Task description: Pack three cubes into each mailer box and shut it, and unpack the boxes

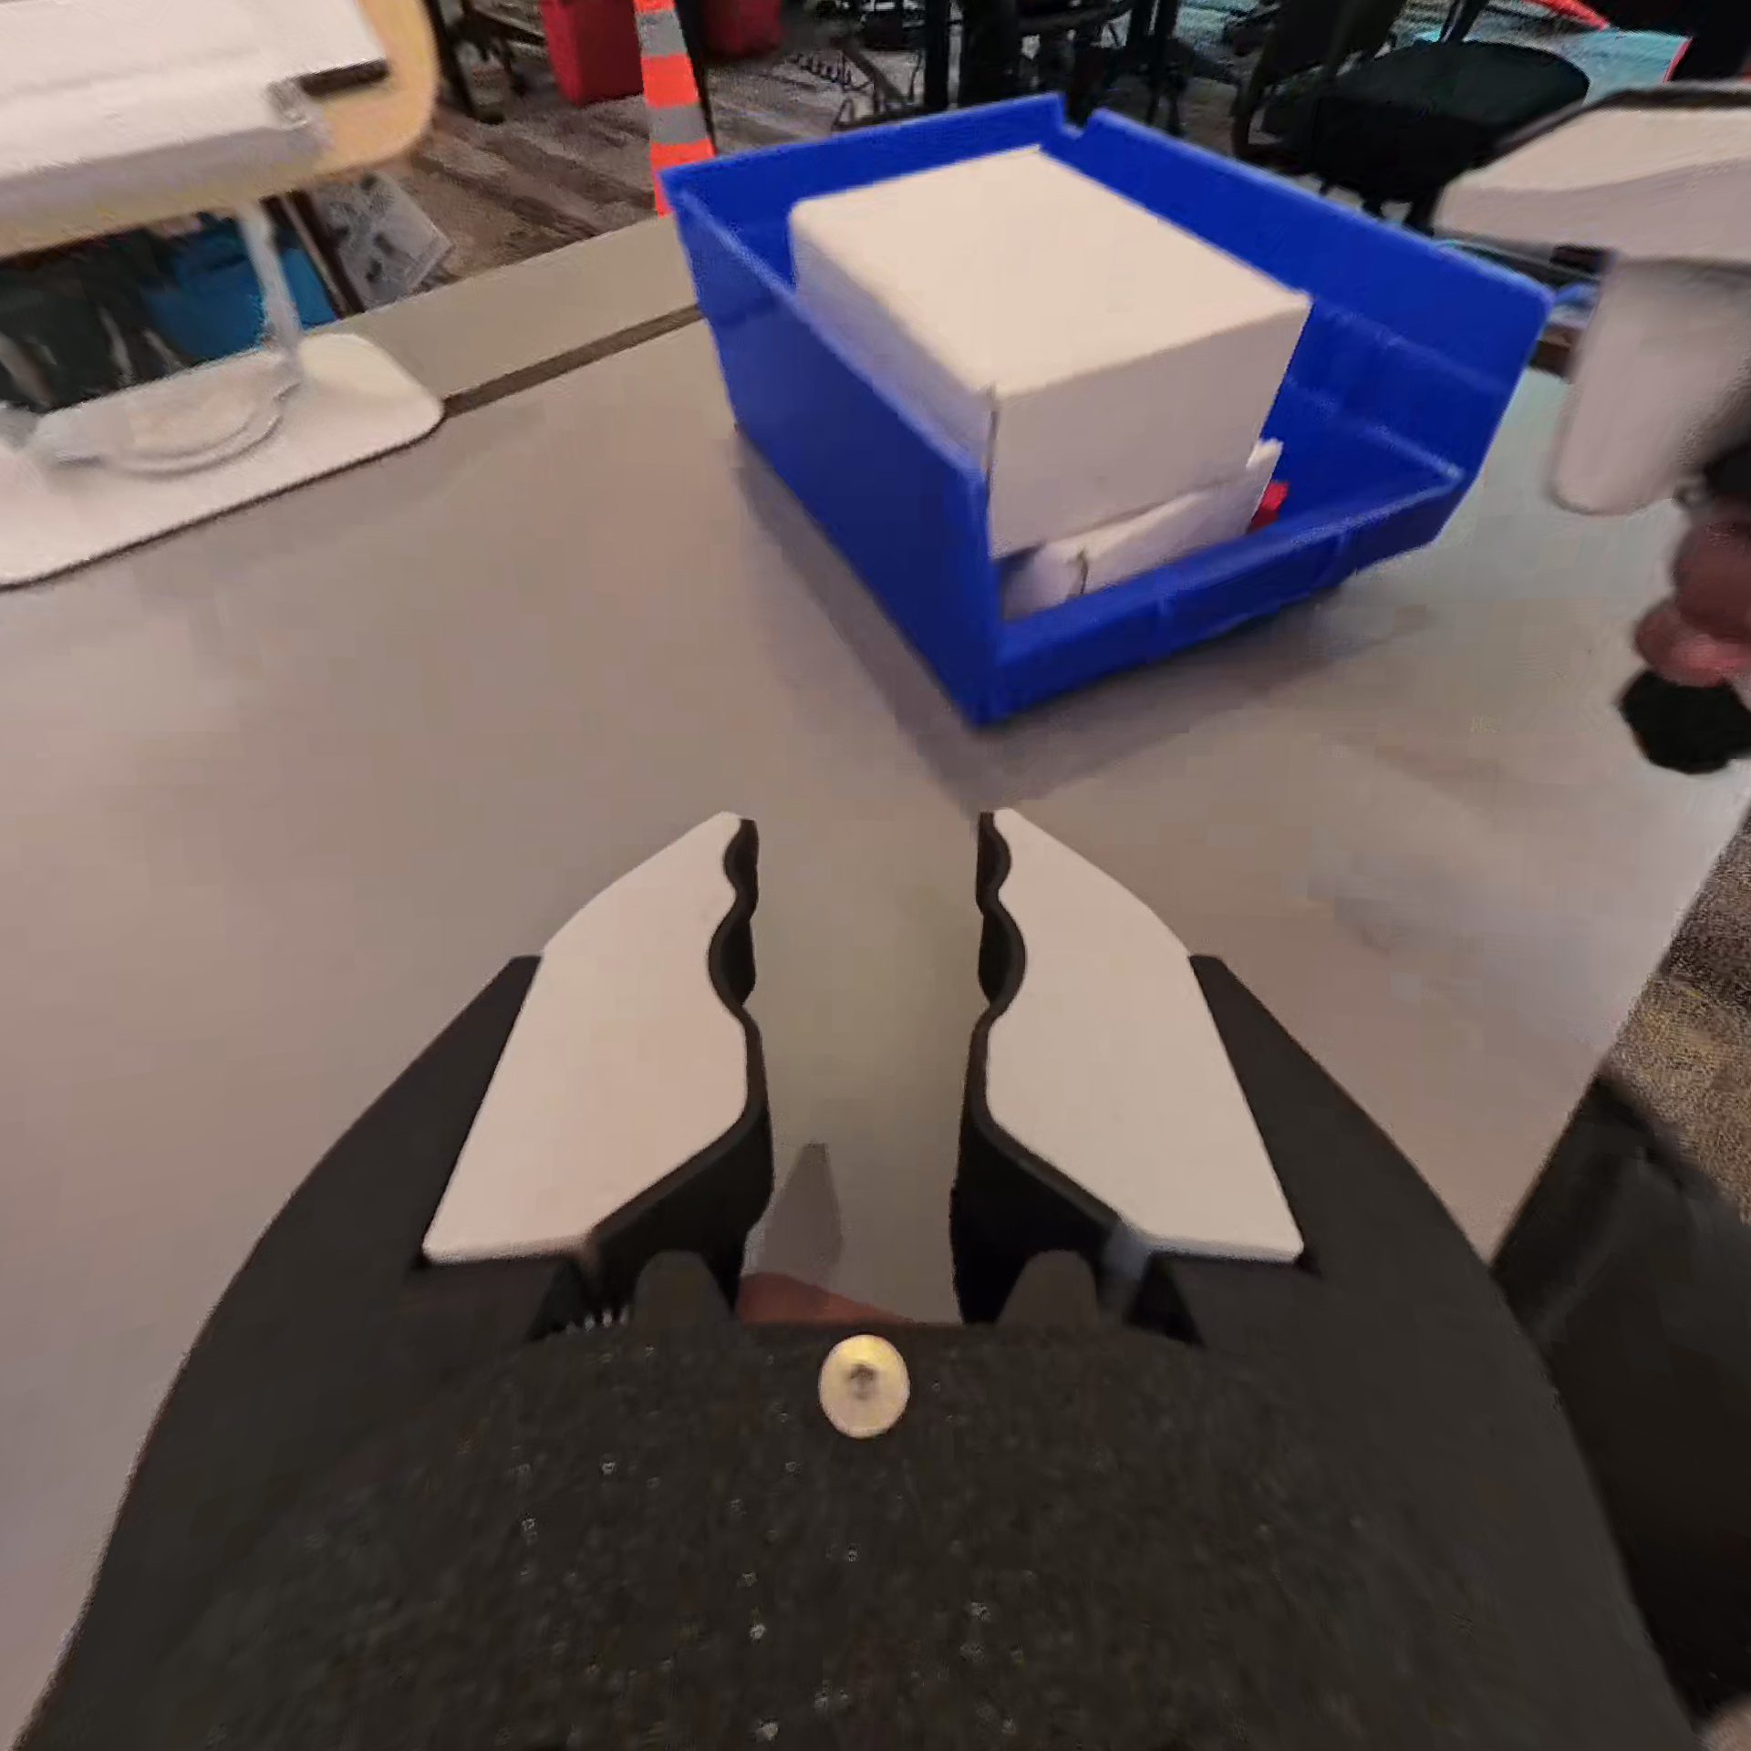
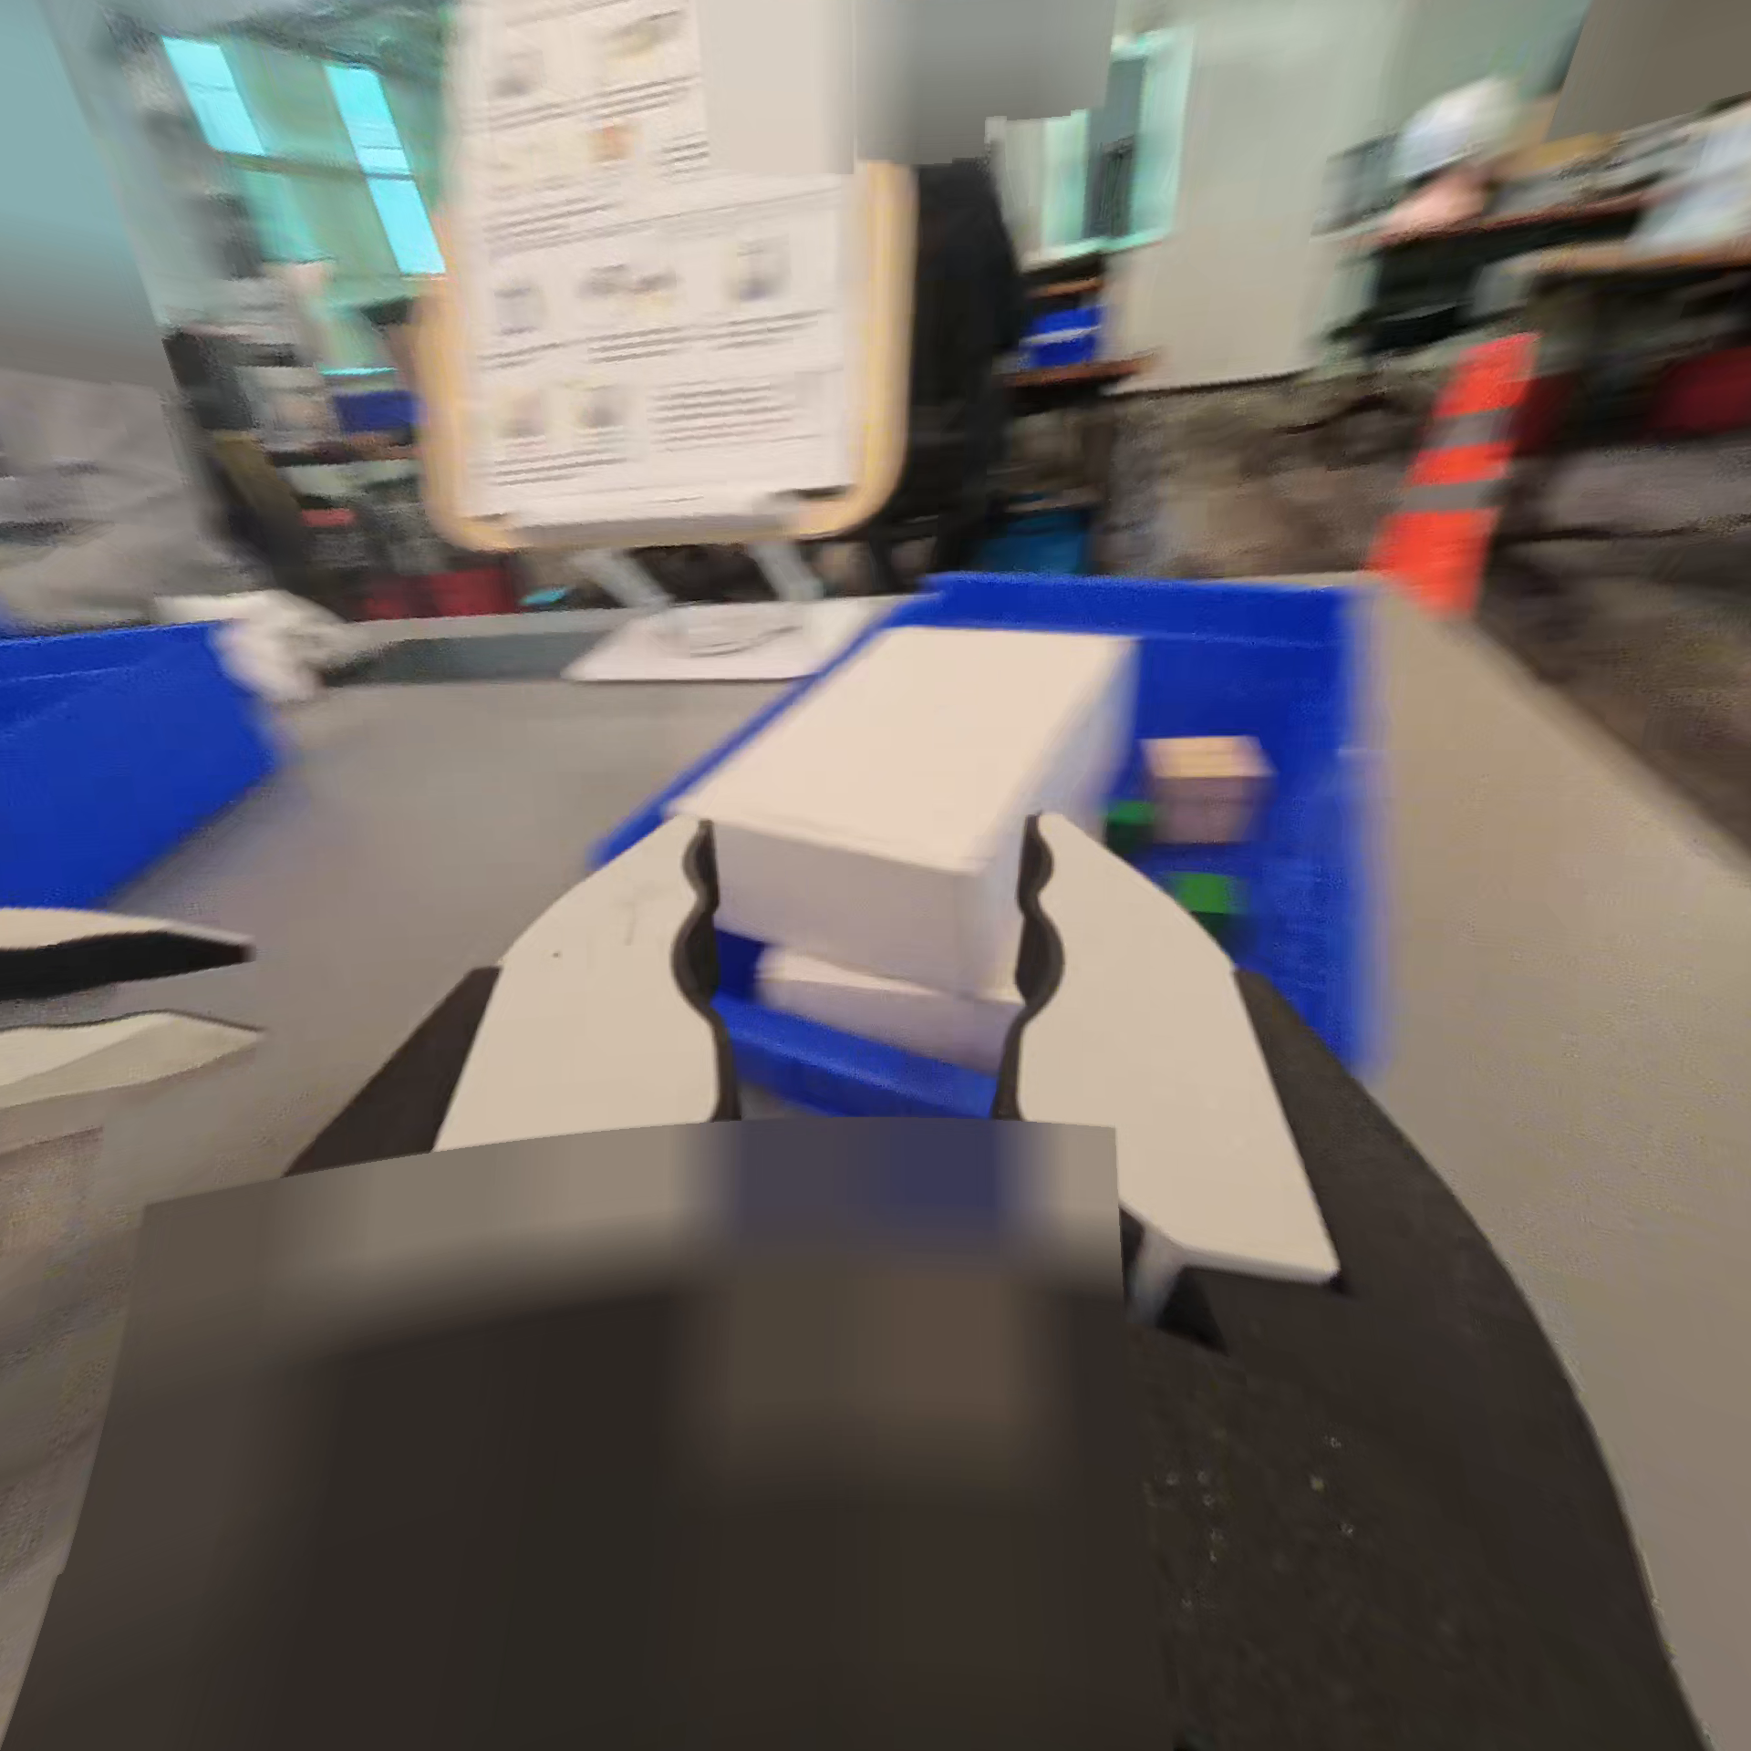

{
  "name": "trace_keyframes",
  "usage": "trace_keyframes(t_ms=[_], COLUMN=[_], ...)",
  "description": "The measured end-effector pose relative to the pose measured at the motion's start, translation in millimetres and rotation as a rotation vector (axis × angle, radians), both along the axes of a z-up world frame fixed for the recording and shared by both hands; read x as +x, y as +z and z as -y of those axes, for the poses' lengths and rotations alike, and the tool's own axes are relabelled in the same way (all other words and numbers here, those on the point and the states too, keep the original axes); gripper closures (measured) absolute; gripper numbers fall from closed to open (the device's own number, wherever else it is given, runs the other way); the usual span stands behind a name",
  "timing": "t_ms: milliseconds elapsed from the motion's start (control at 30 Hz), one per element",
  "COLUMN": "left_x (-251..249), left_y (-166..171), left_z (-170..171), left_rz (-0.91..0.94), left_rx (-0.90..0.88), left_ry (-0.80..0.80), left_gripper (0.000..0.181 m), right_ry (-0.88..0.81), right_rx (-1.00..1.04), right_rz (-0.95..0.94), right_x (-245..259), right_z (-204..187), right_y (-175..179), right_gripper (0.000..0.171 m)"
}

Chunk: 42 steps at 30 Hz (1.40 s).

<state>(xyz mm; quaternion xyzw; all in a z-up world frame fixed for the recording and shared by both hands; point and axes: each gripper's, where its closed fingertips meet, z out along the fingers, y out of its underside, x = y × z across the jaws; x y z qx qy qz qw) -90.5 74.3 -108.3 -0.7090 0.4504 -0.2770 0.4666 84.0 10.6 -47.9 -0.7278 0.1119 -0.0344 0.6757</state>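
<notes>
A shut white mailer box (image 1: 1042, 313) lies on top of a second white box (image 1: 1128, 550) in a blue bin (image 1: 853, 493) on the grey table. A red cube (image 1: 1270, 502) peeks out beside them. My left gripper (image 1: 867, 824) is open and empty, over the bare table short of the bin. My right gripper (image 2: 867, 834) is open and empty, just short of the top box (image 2: 910, 749), and it shows at the right edge of the left wrist view (image 1: 1630, 379). A tan cube (image 2: 1203, 786) and green cubes (image 2: 1208, 895) lie in the bin (image 2: 1232, 663) right of the boxes.
A second blue bin (image 2: 114, 758) stands at the left. A stand with a white base (image 1: 189, 445) holds a board of sheets (image 2: 654, 284) at the table's far side. An orange cone (image 1: 673, 95) stands beyond. The table edge (image 1: 1563, 1090) runs close on the right.
</notes>
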Motion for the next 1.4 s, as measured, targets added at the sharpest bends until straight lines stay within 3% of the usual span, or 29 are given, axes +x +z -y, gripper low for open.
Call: trace_keyframes(t_ms=[67,133,233,300,367,467,633,867,1033,1200,1267,1300,1367,1400], left_x=[43,79,117,127,127,120,71,-60,-134,-158,-155,-150,-147,-153], left_y=[-3,-11,-21,-24,-25,-22,0,24,12,-21,-23,-21,5,24], left_z=[-5,-13,-24,-34,-45,-54,-71,-107,-129,-144,-139,-132,-118,-112], left_rz=[-0.012,-0.028,-0.04,-0.051,-0.075,-0.08,0.007,0.029,0.026,-0.038,-0.077,-0.081,0.01,0.081], left_rx=[-0.042,-0.081,-0.117,-0.112,-0.081,-0.034,0.032,0.102,0.079,-0.028,-0.053,-0.104,-0.138,-0.103], left_ry=[0.0,0.012,0.016,0.052,0.115,0.18,0.283,0.48,0.564,0.555,0.485,0.421,0.338,0.321], left_gripper=[0.139,0.139,0.146,0.159,0.172,0.175,0.178,0.177,0.177,0.177,0.171,0.155,0.126,0.127], right_ry=[-0.254,-0.394,-0.358,-0.35,-0.355,-0.344,-0.327,-0.112,-0.027,-0.025,0.01,0.047,0.125,0.15], right_rx=[-0.066,-0.188,-0.249,-0.302,-0.327,-0.337,-0.315,-0.265,-0.289,-0.317,-0.264,-0.259,-0.265,-0.26], right_rz=[0.029,-0.045,-0.228,-0.221,-0.186,-0.181,-0.169,-0.077,-0.067,-0.048,-0.061,-0.086,-0.111,-0.103], right_x=[51,86,93,98,104,100,53,-59,-127,-151,-148,-148,-148,-145], right_z=[29,39,27,17,7,-2,-21,-90,-128,-144,-146,-146,-146,-144], right_y=[-5,-31,-72,-88,-91,-90,-75,-52,-60,-83,-85,-85,-83,-79], right_gripper=[0.119,0.122,0.132,0.15,0.167,0.168,0.169,0.169,0.169,0.168,0.167,0.167,0.156,0.146])
